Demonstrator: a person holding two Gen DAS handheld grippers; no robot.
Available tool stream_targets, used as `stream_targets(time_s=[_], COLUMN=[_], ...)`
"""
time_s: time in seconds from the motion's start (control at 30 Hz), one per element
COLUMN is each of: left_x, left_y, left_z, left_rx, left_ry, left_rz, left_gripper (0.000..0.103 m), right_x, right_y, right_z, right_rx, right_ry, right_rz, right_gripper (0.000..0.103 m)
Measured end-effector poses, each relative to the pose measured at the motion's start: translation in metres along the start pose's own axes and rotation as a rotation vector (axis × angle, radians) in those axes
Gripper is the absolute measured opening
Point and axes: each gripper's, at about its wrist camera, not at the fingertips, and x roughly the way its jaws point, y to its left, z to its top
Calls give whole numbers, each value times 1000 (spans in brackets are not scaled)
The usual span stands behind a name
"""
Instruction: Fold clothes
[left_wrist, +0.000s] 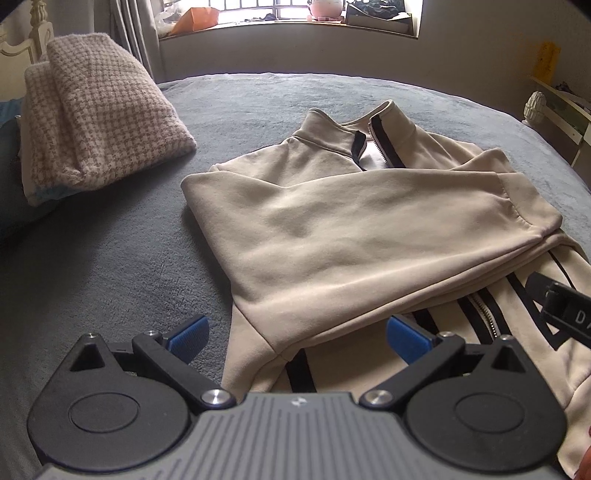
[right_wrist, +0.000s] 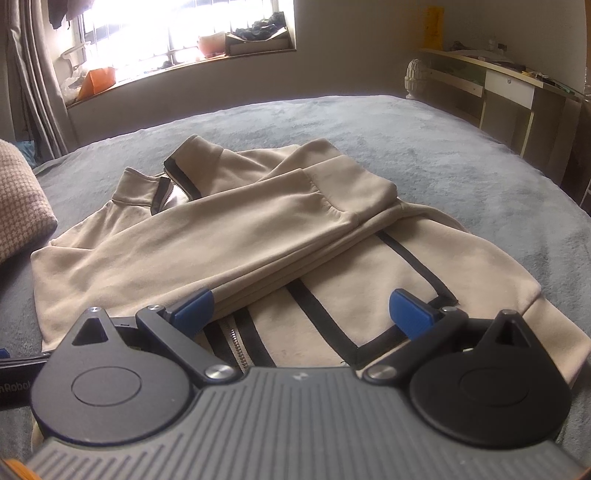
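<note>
A beige zip-up jacket (left_wrist: 351, 229) with black stripes lies flat on the grey bed, collar toward the window, both sleeves folded across its chest. In the right wrist view the same jacket (right_wrist: 229, 236) shows its sleeves crossed over the front and its hem nearest me. My left gripper (left_wrist: 297, 336) hovers open over the jacket's lower left corner, nothing between its blue pads. My right gripper (right_wrist: 310, 312) is open too, above the hem near the zipper (right_wrist: 236, 345). A black part of the right gripper (left_wrist: 561, 314) shows at the right edge of the left wrist view.
A folded pink houndstooth garment (left_wrist: 99, 118) rests on the bed at the left. The grey bedspread (left_wrist: 110, 277) spreads around the jacket. A window sill (right_wrist: 177, 62) with clutter lies beyond the bed, and a desk (right_wrist: 509, 85) stands at the right.
</note>
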Motion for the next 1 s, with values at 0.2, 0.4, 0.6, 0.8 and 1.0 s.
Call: stream_targets(time_s=[0.2, 0.4, 0.6, 0.8, 1.0], left_x=[-1, -3, -6, -6, -10], left_y=[1, 3, 4, 5, 5], left_z=[0, 0, 1, 2, 6], left_rx=[-6, -7, -6, -20, -10], left_ry=[1, -12, -27, -26, -52], left_rz=[4, 8, 16, 10, -1], left_gripper=[103, 103, 103, 103, 103], right_x=[-1, -1, 0, 0, -6], right_y=[1, -1, 0, -3, -7], right_z=[0, 1, 0, 1, 3], right_rx=[-1, 5, 1, 13, 25], right_ry=[-2, -3, -5, -9, -40], right_rz=[-1, -1, -3, 1, 13], right_gripper=[102, 102, 102, 102, 102])
